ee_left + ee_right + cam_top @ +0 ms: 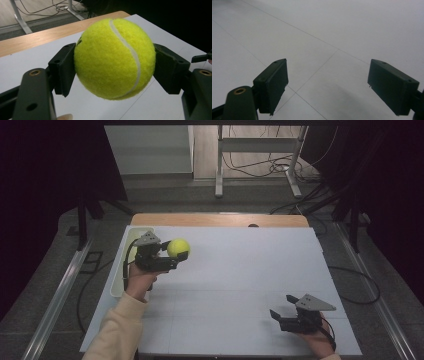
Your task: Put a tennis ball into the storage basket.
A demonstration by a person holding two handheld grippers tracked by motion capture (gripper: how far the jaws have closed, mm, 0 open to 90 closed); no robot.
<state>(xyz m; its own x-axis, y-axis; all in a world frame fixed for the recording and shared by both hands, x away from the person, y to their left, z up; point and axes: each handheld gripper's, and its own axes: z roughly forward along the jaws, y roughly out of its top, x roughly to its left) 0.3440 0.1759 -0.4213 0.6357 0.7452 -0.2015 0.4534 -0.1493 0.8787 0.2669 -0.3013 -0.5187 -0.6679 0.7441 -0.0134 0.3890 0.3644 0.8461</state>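
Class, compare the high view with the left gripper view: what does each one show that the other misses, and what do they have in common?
High view alone: the person's cream sleeve, the pale tray at the table's left edge, and the right gripper with jaws open over bare table.

Left gripper view alone: the ball's white seam and both pads pressing its sides.

Both: the yellow tennis ball clamped in the left gripper, held above the white table top.

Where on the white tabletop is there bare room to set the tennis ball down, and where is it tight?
The white tabletop is bare between the left gripper, shut on the tennis ball, and the open right gripper. The far right corner is bare too. Tight only at the left edge, by the pale bin.
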